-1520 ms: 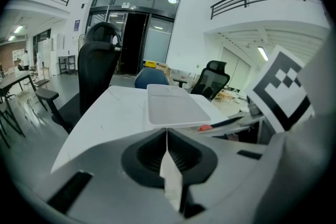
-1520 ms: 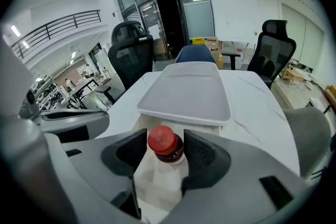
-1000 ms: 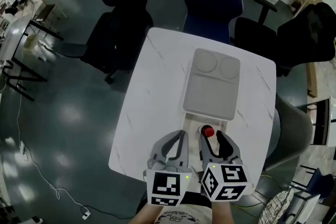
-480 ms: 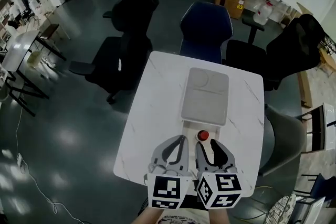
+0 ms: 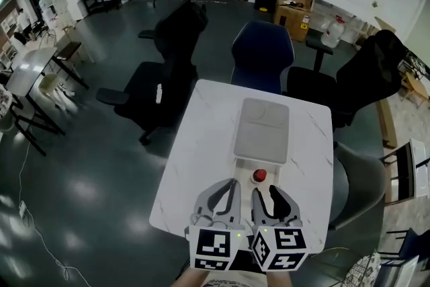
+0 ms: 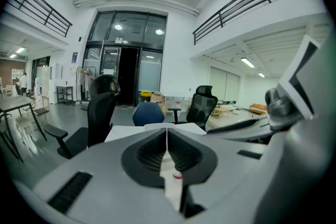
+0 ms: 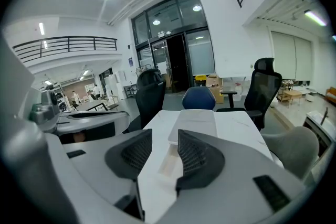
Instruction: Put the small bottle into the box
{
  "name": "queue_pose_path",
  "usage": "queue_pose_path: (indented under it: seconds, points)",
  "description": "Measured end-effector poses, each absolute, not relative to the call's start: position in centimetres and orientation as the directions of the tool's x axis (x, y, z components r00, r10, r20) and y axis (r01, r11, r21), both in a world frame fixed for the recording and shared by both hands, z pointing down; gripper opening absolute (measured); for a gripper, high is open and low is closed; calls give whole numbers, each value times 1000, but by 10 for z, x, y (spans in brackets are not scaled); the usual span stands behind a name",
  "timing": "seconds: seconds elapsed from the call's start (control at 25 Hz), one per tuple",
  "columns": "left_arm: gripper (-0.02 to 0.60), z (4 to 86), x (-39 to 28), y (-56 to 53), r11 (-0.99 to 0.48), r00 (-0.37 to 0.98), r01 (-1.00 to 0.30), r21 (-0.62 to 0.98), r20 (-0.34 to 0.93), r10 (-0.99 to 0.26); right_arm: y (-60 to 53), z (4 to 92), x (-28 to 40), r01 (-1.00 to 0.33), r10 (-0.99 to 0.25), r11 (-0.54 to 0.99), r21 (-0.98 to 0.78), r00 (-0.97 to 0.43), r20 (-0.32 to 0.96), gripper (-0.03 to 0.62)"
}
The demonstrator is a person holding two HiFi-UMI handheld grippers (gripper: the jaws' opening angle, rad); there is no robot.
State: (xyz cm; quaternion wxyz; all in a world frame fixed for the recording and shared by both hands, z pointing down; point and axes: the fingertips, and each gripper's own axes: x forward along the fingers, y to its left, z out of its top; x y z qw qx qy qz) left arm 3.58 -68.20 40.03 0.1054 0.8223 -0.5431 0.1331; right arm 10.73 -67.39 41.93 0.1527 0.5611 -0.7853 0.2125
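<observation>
White marble tabletop (image 5: 195,165): flat grey box (image 5: 261,132), red-capped small bottle (image 5: 259,175) beside it. Left claw (image 5: 232,183) closed; right claw (image 5: 264,190) open, empty.

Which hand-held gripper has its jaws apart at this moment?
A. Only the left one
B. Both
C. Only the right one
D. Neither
C: in the right gripper view, the right hand-held gripper shows a gap between its jaws, with the white table seen through it. The jaws of the left hand-held gripper are pressed together with nothing between them.
</observation>
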Motion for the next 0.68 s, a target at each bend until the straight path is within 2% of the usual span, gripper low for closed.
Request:
queue_pose_path:
  seconds: [0.68]
  points:
    - [20,379,30,-652,-379,364,-925,6,292,-884,-645,395,96,-939,-837,309,-148,-343,427,161]
